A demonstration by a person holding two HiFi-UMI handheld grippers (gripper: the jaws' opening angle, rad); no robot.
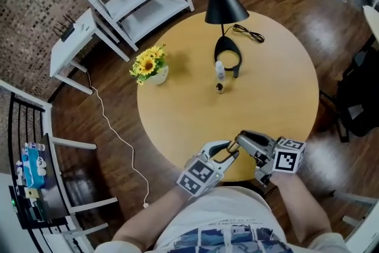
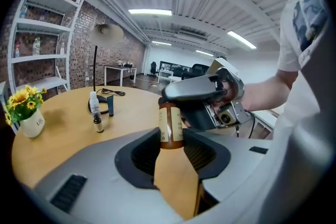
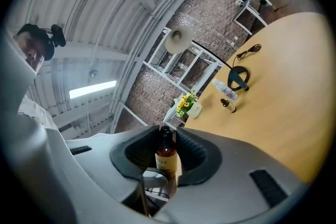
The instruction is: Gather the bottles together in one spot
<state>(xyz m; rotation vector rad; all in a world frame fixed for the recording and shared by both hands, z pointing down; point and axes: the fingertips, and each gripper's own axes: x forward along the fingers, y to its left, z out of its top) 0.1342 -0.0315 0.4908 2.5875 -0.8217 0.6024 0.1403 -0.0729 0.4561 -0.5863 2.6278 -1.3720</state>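
The clear bottle (image 1: 220,70) and small dark bottle (image 1: 219,88) stand together; the amber bottle (image 2: 170,124) is left. The left gripper (image 2: 172,150) and right gripper (image 3: 167,157) both clamp it.

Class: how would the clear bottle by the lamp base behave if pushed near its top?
The clear bottle stands tall and narrow, so it would probably tip rather than slide. It looks like light plastic. Lying down, its round body could roll across the smooth table.

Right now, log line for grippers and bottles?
left gripper: shut on amber bottle | right gripper: shut on it too | clear bottle, small dark bottle: by lamp base
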